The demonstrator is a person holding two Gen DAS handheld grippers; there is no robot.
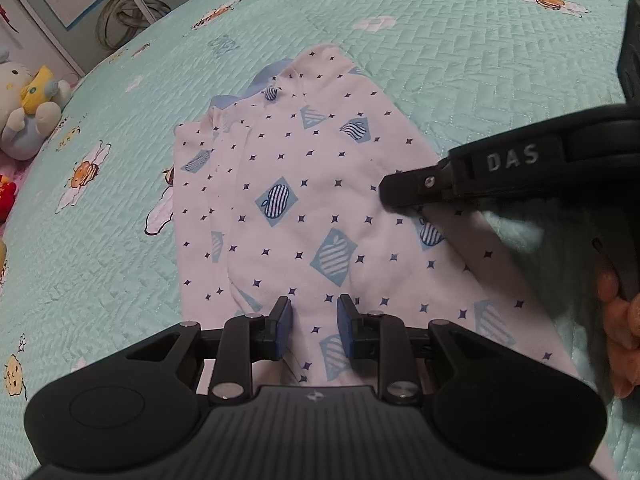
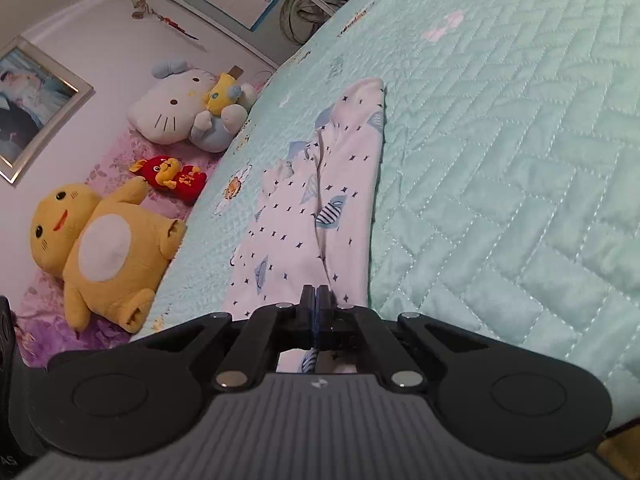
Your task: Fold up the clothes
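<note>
A white garment (image 1: pixel 316 208) with blue star dots and striped apple patches lies partly folded on the mint quilted bedspread (image 1: pixel 460 60). Its blue collar points to the far end. My left gripper (image 1: pixel 314 316) is open just above the garment's near edge, with cloth between the blue pads but not pinched. My right gripper (image 1: pixel 386 192) comes in from the right, fingers together on the garment's right side. In the right wrist view the right gripper (image 2: pixel 317 300) is shut on a raised fold of the garment (image 2: pixel 320 208).
The bedspread (image 2: pixel 520 160) stretches wide to the right. Beyond the bed's left edge sit plush toys: a white cat (image 2: pixel 172 108), a yellow bear (image 2: pixel 104 248) and a small red toy (image 2: pixel 172 174). A framed picture (image 2: pixel 28 108) hangs on the wall.
</note>
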